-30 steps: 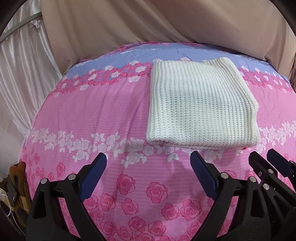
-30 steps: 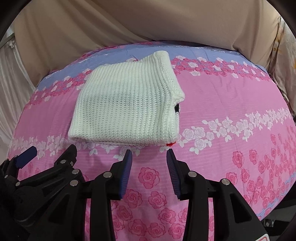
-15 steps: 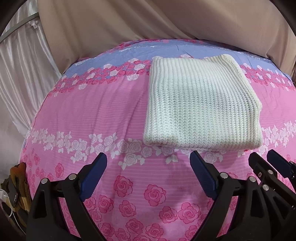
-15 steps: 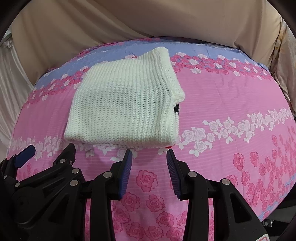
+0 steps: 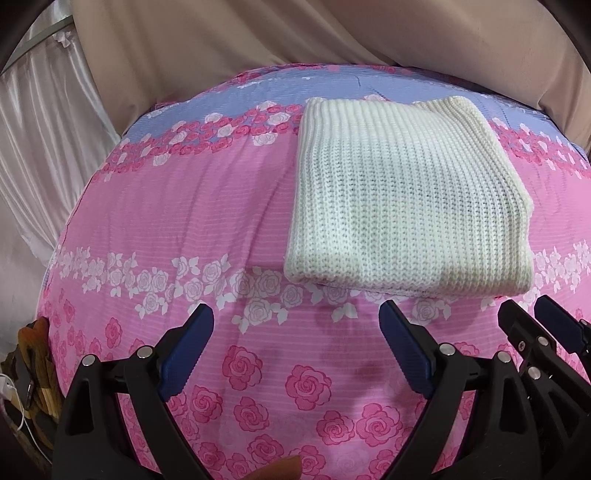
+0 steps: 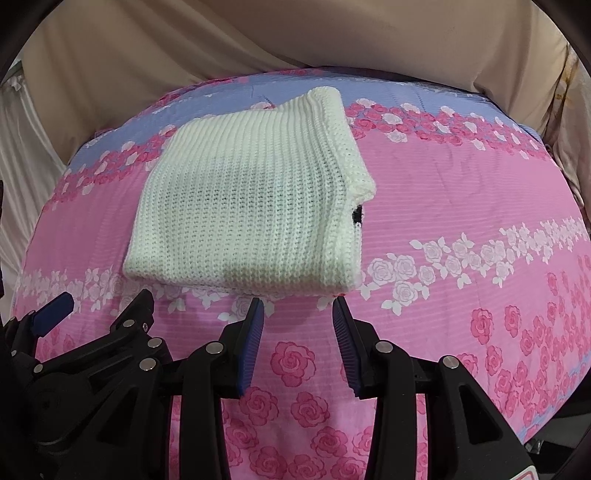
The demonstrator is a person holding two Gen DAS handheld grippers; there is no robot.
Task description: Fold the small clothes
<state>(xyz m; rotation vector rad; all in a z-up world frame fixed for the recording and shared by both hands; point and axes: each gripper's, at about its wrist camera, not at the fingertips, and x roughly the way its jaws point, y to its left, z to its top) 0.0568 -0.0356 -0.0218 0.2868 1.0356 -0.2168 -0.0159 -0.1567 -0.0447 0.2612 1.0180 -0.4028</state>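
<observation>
A cream knitted garment (image 5: 402, 206) lies folded into a thick rectangle on the pink rose-print bedspread (image 5: 184, 206). It also shows in the right wrist view (image 6: 251, 206), with a small black bit at its right edge. My left gripper (image 5: 295, 350) is open wide and empty, just short of the garment's near left corner. My right gripper (image 6: 297, 339) is open a little and empty, just short of the garment's near edge. Each view shows the other gripper beside it, left (image 6: 96, 325) and right (image 5: 535, 332).
Beige fabric (image 5: 332, 33) hangs behind the bed. A pale satin curtain (image 5: 33, 140) hangs at the left. A brown object and a white cable (image 5: 26, 373) lie off the bed's left edge. The bedspread stretches bare to the right (image 6: 480, 192).
Both grippers have drifted slightly, so the garment sits a little differently in each view. The jaws have not changed and the garment has not moved.
</observation>
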